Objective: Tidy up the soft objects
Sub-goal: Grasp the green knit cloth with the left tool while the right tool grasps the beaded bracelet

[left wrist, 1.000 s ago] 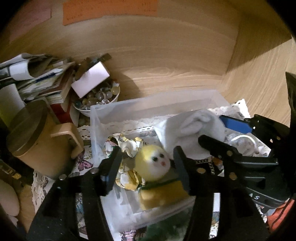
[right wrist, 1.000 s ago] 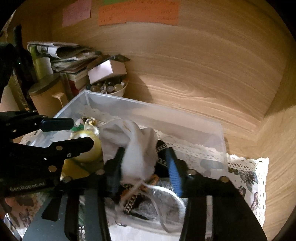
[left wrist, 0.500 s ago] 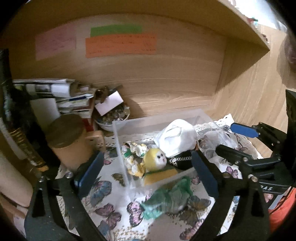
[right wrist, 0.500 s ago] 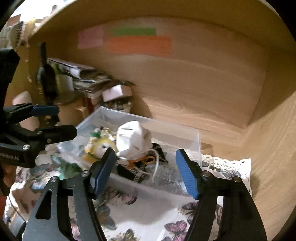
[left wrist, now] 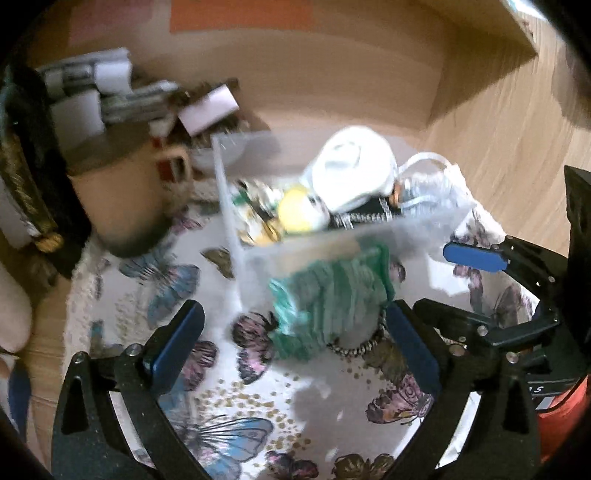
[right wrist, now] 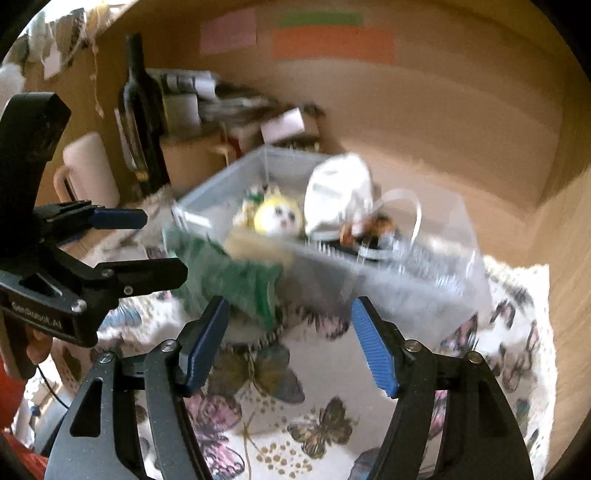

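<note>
Jaws spread wide and empty on both the left gripper (left wrist: 291, 345) and right gripper (right wrist: 290, 345). The crumpled green knitted cloth (left wrist: 328, 295) lies outside the clear plastic bin (right wrist: 424, 273), against its front wall, probably next to be pinched and lifted in.

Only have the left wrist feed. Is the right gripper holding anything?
Observer: No. The right wrist view shows the right gripper open, with nothing between its pads.
Operator: What is the dark shape at my left edge?
Observer: A dark bottle, standing by the paper stack.
Operator: Anything above the orange note?
Observer: A green note, right above the orange note.
</note>
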Motion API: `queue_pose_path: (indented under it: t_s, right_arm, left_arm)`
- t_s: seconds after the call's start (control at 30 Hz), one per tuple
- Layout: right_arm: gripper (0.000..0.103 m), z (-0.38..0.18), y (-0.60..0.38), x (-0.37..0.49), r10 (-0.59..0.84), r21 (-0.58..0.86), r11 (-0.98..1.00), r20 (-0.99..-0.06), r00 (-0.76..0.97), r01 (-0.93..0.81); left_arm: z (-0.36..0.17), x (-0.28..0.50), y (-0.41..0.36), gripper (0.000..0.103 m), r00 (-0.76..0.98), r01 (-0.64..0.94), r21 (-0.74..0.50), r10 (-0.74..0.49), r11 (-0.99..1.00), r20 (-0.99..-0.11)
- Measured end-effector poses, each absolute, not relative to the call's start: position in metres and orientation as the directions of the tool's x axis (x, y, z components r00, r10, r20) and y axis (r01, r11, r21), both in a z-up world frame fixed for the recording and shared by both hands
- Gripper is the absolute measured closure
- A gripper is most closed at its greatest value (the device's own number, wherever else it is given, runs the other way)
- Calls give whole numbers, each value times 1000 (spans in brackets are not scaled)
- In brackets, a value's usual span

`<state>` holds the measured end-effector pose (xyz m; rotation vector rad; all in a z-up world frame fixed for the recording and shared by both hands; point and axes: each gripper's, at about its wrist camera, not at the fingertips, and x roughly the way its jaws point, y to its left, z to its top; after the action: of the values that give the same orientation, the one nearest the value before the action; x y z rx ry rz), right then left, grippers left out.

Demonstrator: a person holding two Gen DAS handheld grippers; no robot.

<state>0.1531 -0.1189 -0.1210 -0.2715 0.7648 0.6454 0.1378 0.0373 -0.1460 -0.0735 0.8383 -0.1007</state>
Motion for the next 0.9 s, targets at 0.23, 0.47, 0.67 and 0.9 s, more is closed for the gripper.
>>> queue_pose_path:
  t_s: [0.23,0.47,0.67,0.9]
  right_arm:
    - [37,-144,-128,162,399,22,803,-763,508,-596]
    - [47,-147,-122,172,433,56,782,-766,475,-621]
    - [65,-159,-103,179,428,61,759,-798,425,-648]
    - [90,-166,-88,185,413,42,753,-808,421,-657]
  left_arm:
    - [-164,150,24,28,630,75,-112,-135,991,-765]
    - [-163,138,26,62,650,78,-97,-124,992,-749]
    - [-154,119,39,75,681,54,-99,-109,994,-724]
    - [-130,94,56,76,737,24,-109,-91,994,-670]
